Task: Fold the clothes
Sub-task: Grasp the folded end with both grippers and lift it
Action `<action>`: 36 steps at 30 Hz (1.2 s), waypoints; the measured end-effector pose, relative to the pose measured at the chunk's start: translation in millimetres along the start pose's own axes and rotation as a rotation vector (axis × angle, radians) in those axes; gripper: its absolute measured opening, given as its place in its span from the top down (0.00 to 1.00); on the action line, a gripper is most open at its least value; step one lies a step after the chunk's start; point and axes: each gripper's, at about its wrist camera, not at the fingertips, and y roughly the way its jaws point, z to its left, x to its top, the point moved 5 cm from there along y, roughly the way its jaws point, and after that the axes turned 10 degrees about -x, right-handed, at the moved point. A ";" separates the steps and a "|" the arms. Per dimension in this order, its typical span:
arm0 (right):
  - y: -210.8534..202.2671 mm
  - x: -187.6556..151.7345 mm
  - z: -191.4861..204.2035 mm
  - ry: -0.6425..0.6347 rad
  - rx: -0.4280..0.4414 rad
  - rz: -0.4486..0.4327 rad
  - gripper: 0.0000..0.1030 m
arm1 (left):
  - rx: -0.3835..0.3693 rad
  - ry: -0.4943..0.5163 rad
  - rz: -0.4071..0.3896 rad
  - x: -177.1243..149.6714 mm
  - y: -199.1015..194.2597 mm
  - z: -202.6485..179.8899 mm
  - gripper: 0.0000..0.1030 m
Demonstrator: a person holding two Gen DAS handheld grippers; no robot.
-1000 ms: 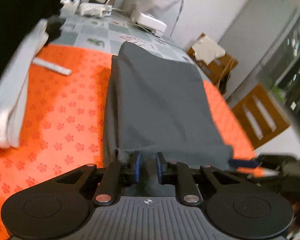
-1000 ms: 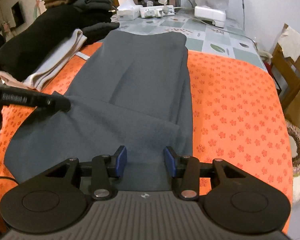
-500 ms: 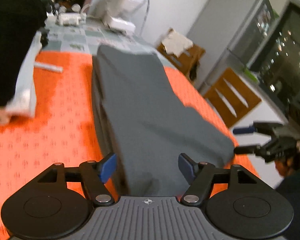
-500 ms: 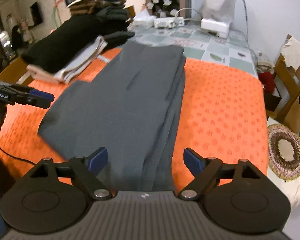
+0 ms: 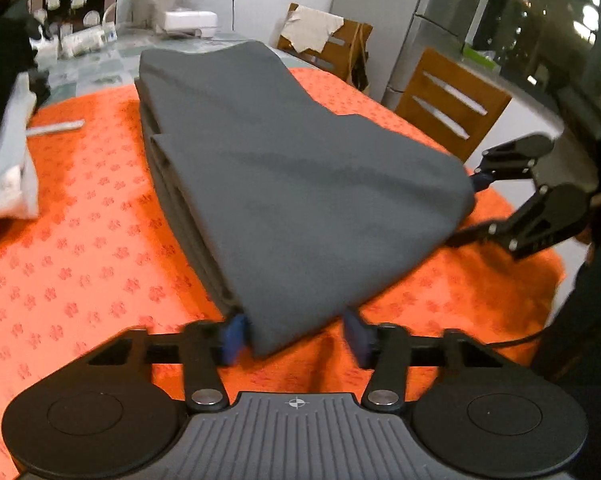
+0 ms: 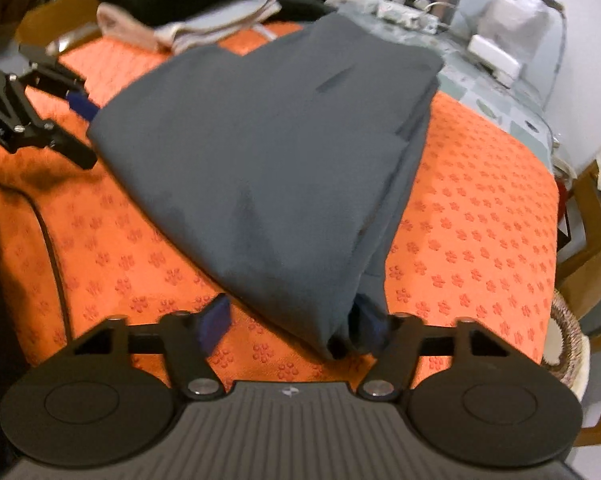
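A dark grey garment [image 5: 284, 168] lies folded in layers on the orange flowered tablecloth [image 5: 80, 240]. Its near folded end reaches toward both cameras. My left gripper [image 5: 294, 340] is open, and the garment's near left corner sits between its blue pads without being clamped. My right gripper [image 6: 291, 320] is open too, with the near right corner [image 6: 340, 332] against its right pad. Each gripper shows in the other's view: the right gripper [image 5: 472, 208] at the cloth's right edge, the left gripper [image 6: 82, 132] at its left edge.
Folded black and pale clothes [image 6: 204, 20] are stacked at the table's left. A power strip and white boxes [image 6: 492, 56] sit at the far end. Wooden chairs [image 5: 448, 104] stand on the right. A black cable [image 6: 48, 240] crosses the cloth. A woven mat [image 6: 564, 340] lies off the table's edge.
A second ago both grippers were nearly shut at the garment's edge. They opened, pulled back toward the near end, and now straddle the two near corners of the fold.
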 end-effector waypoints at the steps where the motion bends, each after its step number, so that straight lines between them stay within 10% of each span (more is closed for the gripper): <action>1: 1.0 1.5 0.3 -0.002 0.000 0.005 0.51 | -0.002 0.002 -0.011 0.6 -2.0 1.4 0.75; 7: -6.7 10.4 1.9 -0.002 -0.010 0.018 0.81 | -0.033 -0.018 -0.083 11.7 -23.0 0.9 0.86; 21: -117.5 34.3 -20.5 0.220 0.135 -0.005 0.84 | -0.171 -0.140 -0.159 52.4 -105.3 -25.8 0.92; 36: -49.3 129.4 -107.3 0.424 0.053 -0.125 0.84 | -0.017 -0.334 -0.329 149.9 -56.2 70.5 0.92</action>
